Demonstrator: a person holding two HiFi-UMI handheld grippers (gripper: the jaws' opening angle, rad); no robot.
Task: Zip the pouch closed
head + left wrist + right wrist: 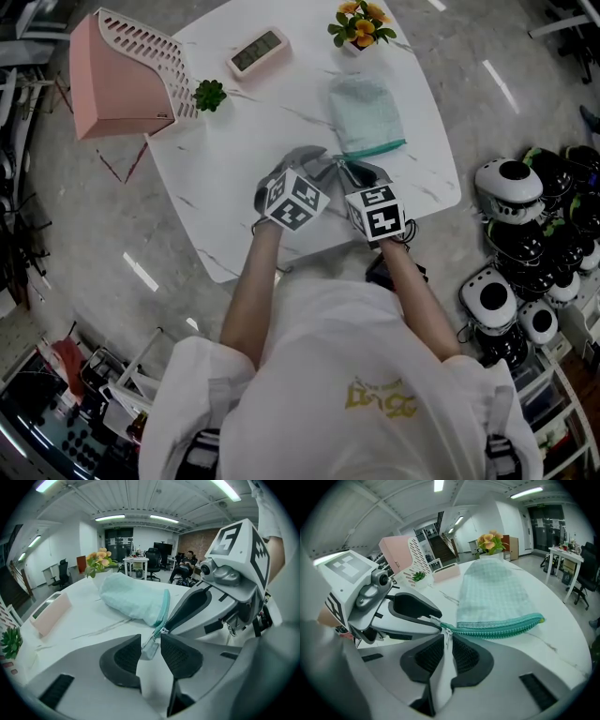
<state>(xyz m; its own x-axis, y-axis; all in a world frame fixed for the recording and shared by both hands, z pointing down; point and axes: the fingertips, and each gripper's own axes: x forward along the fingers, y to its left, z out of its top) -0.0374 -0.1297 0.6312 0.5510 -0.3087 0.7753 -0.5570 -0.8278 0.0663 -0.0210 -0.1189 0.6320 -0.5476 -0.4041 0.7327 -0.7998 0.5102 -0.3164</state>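
A white marble-patterned table [225, 159] stands on a grey polished floor [94, 216] in an open office, with desks and chairs behind it. At the table's far left corner sits a pink slatted bin [117, 80]. Next come a small green plant [209, 94], a pink digital clock [258, 52] and a pot of orange flowers [361, 26] at the far edge.

The mint-green pouch [367, 112] lies right of centre, its teal zipper [375, 148] towards the person. The left gripper [150, 641] sits at the zipper's left end, jaws wide apart, with the end tab [149, 651] loose between them. The right gripper [447, 640], just beside it, has narrow jaws flanking the zipper pull [447, 633], not clearly pinching it.

Bare tabletop stretches left of the pouch, and the table's right edge is near. Black-and-white helmets [511, 187] crowd the floor to the right.
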